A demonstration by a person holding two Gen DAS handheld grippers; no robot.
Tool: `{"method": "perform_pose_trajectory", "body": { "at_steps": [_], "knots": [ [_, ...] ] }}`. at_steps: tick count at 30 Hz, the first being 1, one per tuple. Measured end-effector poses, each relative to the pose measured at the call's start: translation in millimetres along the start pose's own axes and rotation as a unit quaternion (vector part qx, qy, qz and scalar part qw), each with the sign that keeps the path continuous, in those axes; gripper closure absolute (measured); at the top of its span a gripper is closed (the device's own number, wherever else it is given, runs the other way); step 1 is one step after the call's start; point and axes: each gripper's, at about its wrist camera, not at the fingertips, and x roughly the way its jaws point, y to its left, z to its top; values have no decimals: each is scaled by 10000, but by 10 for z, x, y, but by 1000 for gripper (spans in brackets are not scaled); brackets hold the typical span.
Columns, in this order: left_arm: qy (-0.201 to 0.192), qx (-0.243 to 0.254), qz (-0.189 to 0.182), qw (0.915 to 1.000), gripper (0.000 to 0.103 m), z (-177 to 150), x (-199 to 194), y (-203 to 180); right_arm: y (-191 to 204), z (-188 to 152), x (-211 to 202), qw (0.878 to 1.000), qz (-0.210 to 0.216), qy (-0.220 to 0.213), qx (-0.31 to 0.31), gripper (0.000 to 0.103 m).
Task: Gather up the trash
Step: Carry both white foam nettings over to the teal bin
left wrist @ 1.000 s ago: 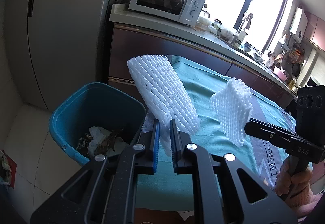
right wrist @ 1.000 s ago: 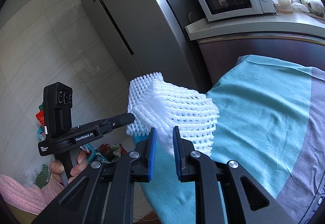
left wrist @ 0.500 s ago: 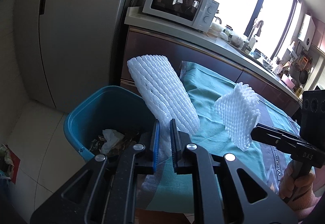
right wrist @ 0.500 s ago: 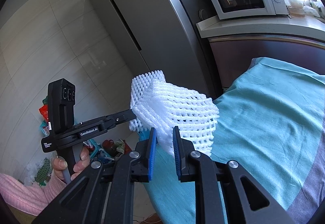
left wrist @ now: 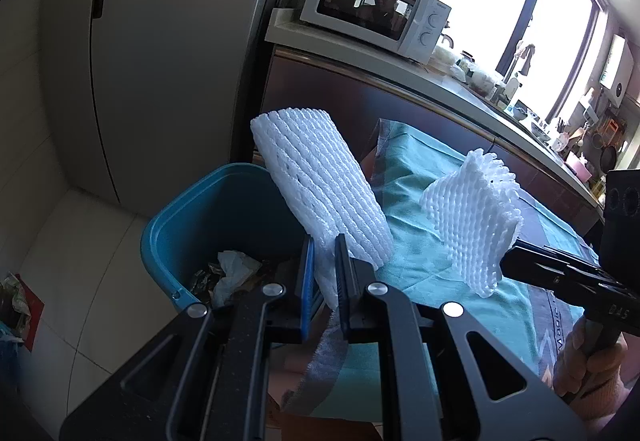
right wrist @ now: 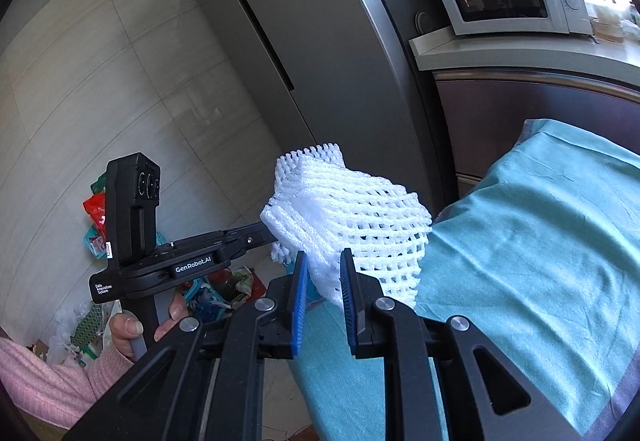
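Note:
My left gripper (left wrist: 324,273) is shut on a long flat white foam net sleeve (left wrist: 320,185), which stands up tilted over the near rim of the teal trash bin (left wrist: 192,209). The bin sits on the floor beside the table and holds crumpled paper and wrappers. My right gripper (right wrist: 324,281) is shut on a second, bunched white foam net (right wrist: 352,217), held over the table's left edge. In the left wrist view that net (left wrist: 472,209) hangs at the tip of the right gripper (left wrist: 508,261). In the right wrist view the left gripper's body (right wrist: 176,261) shows, its tip hidden behind the net.
A teal tablecloth (right wrist: 540,241) covers the table. A grey fridge (left wrist: 168,41) stands behind the bin, and a microwave (left wrist: 376,9) sits on the counter. Loose wrappers and bags (right wrist: 96,225) lie on the tiled floor at the left.
Both grippers have carried their foam nets leftward toward the bin. The bin now sits more centrally under the left gripper's net. Both grips are unchanged.

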Motion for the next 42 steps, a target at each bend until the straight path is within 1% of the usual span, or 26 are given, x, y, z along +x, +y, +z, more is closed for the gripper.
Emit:
{"method": "perform_pose_trajectory", "body": {
  "at_steps": [16,30,42],
  "knots": [
    [19,-132,255,9996,92,-19,67,188,143,120,220,9995,236,163,-147,88],
    [29,-143,475,9988,92,-25,131,270,144,184,497,9983,432,367,-90,88],
    [168,-212,603,9978,92,-50,252,356,131,201,708,9972,522,535,4,88]
  ]
}}
